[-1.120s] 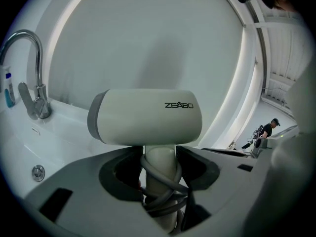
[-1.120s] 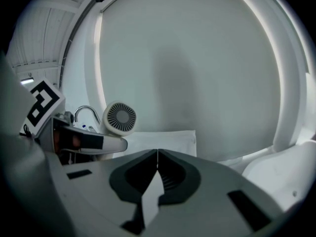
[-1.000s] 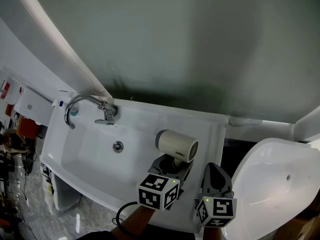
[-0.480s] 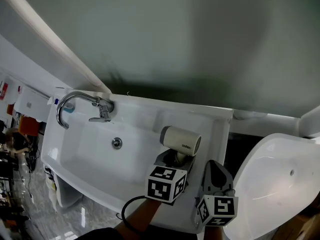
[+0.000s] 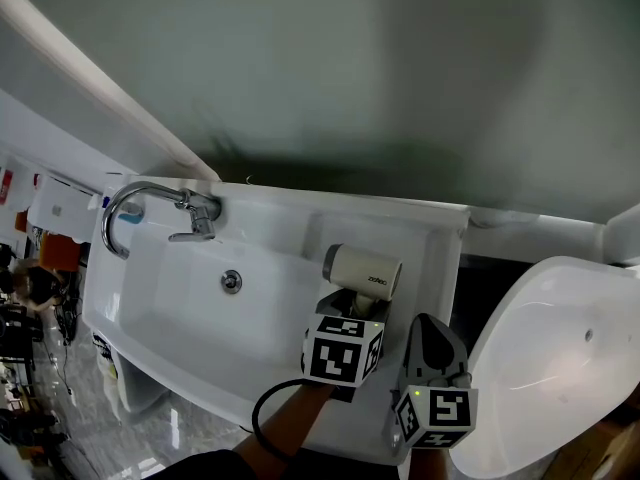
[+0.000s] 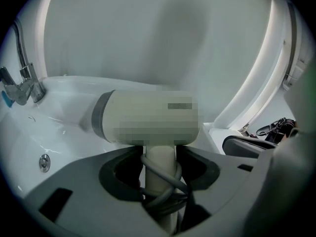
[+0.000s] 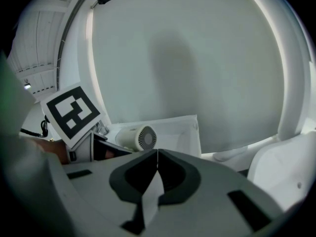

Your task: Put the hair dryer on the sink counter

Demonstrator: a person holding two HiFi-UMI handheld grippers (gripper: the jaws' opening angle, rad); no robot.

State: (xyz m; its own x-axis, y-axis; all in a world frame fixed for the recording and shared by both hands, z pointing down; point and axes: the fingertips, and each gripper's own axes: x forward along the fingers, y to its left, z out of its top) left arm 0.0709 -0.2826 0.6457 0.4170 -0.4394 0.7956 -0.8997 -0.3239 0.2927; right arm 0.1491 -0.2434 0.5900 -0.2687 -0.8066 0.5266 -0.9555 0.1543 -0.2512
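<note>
The left gripper (image 6: 159, 171) clamped the hair dryer (image 5: 362, 271) by its cord-wrapped handle, barrel level over the sink counter (image 5: 438, 253) ready for set-down, while the right gripper (image 7: 157, 157), jaws together and empty, hung alongside.

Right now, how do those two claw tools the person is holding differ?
The left gripper is clamped on the handle of the hair dryer; the right gripper has its jaws shut together on nothing. The left gripper reaches over the sink counter; the right gripper hangs to its right. Both carry a marker cube.
</note>
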